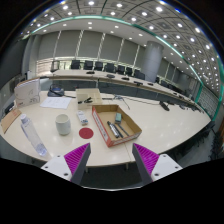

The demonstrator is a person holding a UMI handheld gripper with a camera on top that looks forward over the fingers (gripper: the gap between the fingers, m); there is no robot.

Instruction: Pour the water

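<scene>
Magenta pads are showing on the gripper [109, 162], whose fingers are standing apart, released, with nothing between them. Ahead, on the pale table [160, 125], a wooden tray [115, 127] is lying at about twelve o'clock. A red coaster [86, 132] is resting at eleven o'clock, a pale green cup [63, 124] beyond it at ten o'clock, and a clear water bottle [33, 136] is lying farther left.

Shining evenly from rows of ceiling lights [120, 18], keeping the table [150, 125] bright with only faint shadows. Bending straight lines strongly toward the edges. Softening distant detail slightly.
</scene>
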